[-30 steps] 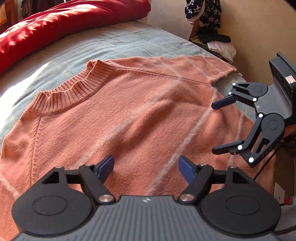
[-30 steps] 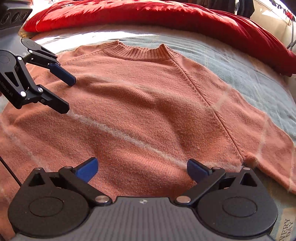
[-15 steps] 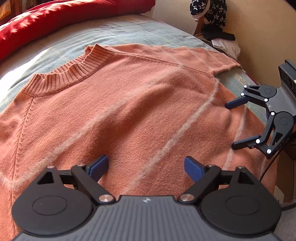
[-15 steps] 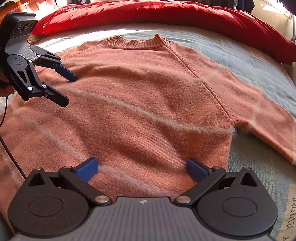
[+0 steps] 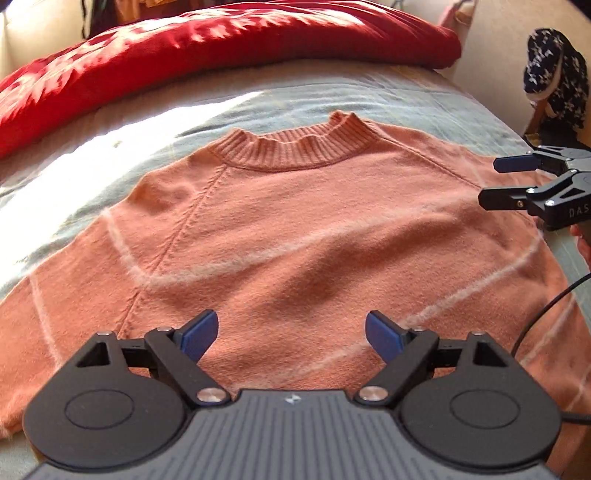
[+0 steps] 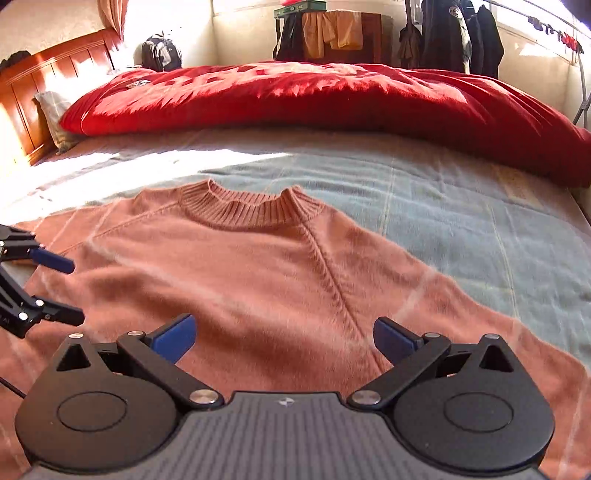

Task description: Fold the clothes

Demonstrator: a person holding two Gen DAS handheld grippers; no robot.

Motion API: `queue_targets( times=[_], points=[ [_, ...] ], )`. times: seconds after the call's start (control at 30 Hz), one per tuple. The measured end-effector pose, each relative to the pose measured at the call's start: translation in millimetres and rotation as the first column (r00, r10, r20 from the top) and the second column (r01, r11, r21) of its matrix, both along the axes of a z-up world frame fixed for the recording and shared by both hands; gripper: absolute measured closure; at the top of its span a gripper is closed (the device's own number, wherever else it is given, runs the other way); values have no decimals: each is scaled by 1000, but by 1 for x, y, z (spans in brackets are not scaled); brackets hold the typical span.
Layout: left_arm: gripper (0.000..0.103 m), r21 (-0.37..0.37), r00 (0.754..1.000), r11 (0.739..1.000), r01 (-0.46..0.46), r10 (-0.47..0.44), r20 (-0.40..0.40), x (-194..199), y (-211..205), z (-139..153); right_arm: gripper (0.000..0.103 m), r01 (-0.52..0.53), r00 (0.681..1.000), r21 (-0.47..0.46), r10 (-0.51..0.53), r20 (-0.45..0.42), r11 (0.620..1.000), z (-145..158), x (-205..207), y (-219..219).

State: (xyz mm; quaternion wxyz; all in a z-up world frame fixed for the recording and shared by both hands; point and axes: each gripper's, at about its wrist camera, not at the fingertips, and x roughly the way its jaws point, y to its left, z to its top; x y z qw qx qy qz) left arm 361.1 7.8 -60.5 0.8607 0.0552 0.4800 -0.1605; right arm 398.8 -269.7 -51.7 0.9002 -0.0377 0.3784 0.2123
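Sweater (image 5: 295, 236) spread flat on your bed, front up.
Collar points toward the red duvet (image 6: 332, 96); its length runs from you to that duvet, across the pale blue blanket (image 6: 461, 229). Wooden headboard (image 6: 33, 96) and hanging clothes (image 6: 458, 33) line the room. Your left gripper (image 5: 291, 334) and right gripper (image 6: 284, 338) hover over the hem, jaws apart, gripping nothing.
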Motion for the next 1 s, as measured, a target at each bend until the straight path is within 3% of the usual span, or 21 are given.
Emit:
queue_targets(
  times=[0.17, 0.3, 0.43, 0.6, 0.7, 0.83, 0.93, 1.0],
  points=[
    [16, -10, 984, 984, -178, 178, -15, -2, 19, -6, 0, -5, 998, 43, 8, -61, 999, -30, 78, 18],
    [16, -2, 981, 981, -193, 193, -32, -14, 21, -13, 0, -29, 998, 8, 30, -57, 1000, -50, 111, 25],
    [16, 12, 979, 980, -200, 200, -29, -18, 18, -12, 0, -12, 998, 26, 13, -57, 1000, -33, 121, 23],
    [16, 4, 981, 981, -195, 195, -11, -20, 8, -6, 0, -8, 996, 112, 18, -89, 994, 2, 77, 9],
    [16, 60, 976, 976, -211, 213, -39, -21, 3, -20, 0, -32, 986, 130, 53, -158, 991, 4, 32, 3],
    [15, -28, 955, 955, -296, 296, -28, -28, 16, -20, 0, -87, 973, 67, 100, -210, 994, -6, -36, 2],
    [15, -36, 941, 942, -334, 336, 47, -30, 22, -19, 0, -148, 954, -26, 136, -268, 989, -31, -69, 7],
    [15, -9, 957, 958, -288, 288, 28, -28, 23, -21, 0, -185, 962, -122, 155, -225, 975, -40, -83, 17]
  ],
)
